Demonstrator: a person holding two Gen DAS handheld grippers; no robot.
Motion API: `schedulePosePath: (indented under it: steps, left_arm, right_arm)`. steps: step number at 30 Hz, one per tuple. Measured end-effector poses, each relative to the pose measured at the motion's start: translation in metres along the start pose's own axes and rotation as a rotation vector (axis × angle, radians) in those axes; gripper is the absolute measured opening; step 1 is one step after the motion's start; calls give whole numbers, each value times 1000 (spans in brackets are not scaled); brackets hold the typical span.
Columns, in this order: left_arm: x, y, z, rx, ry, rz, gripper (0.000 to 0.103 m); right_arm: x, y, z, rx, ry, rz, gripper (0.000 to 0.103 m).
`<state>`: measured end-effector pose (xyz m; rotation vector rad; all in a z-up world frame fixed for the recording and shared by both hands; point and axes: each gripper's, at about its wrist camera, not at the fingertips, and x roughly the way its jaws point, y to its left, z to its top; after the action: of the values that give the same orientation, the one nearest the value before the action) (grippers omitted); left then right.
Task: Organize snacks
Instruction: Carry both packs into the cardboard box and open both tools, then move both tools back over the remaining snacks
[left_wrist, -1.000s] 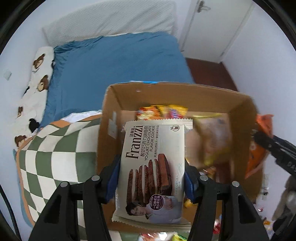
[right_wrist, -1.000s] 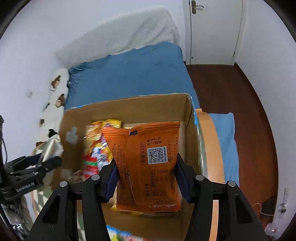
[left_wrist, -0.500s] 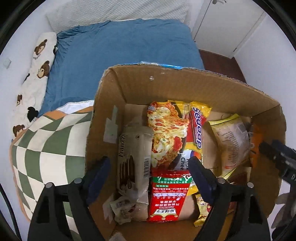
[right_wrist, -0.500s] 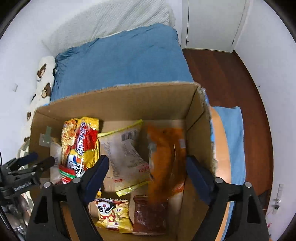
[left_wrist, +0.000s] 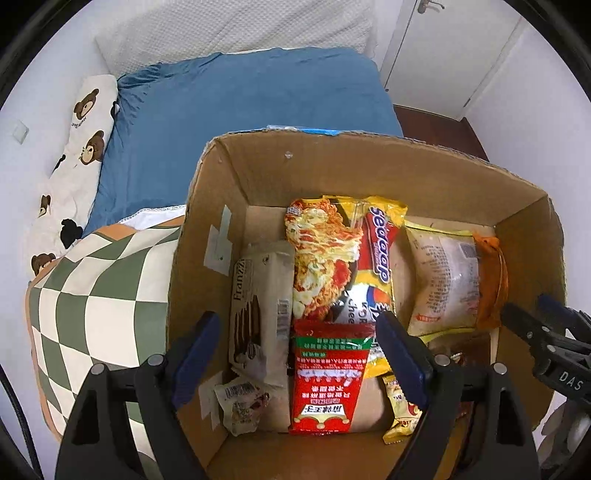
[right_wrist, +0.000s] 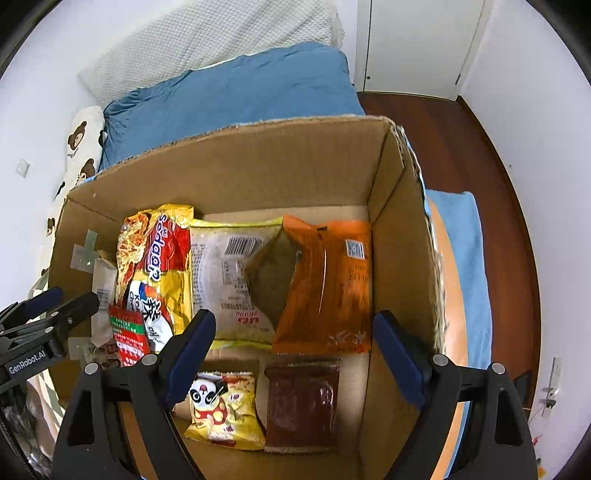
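Both grippers wide apart over the cardboard box (left_wrist: 369, 173), gripping nothing.
Left wrist: left gripper (left_wrist: 297, 345) jaws just opened, empty; Franzzi cookie pack (left_wrist: 264, 314) lies by the box's left wall. Right wrist: right gripper (right_wrist: 295, 343) jaws just opened, empty; orange snack bag (right_wrist: 328, 284) lies by the right wall.

Bright, even light; fisheye-warped edges

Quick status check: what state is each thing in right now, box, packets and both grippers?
cardboard box: open-topped, holding snacks
Franzzi cookie packet: released, on edge by box wall
orange packet: released, lying in box
left gripper: open, empty
right gripper: open, empty
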<state>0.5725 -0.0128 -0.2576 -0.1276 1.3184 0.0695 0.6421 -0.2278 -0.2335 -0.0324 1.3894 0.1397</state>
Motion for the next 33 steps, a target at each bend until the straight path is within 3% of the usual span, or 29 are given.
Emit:
schedulePosePath:
  steps: [7,8,13,22,33]
  left_arm:
    - [-14,-8,-18,5,-31,2,85]
    - [-17,-9,-21,12,-41,8,85]
    - [-37,-11,-42,21,-105,5,85]
    - [-97,-16,-97,40,-267,23,85]
    - [-163,-12,-163,46,-395,6,85]
  right_arm:
    - [-9,1,-14,2,-15,-3,91]
    - [-11,3,-16,0,-22,-5,95]
    - [-32,6,-34,-16,-73,-14,95]
    - [-88,15,-87,-48,-223,-34,95]
    - [-161,24,-165,-64,-373,-26,95]
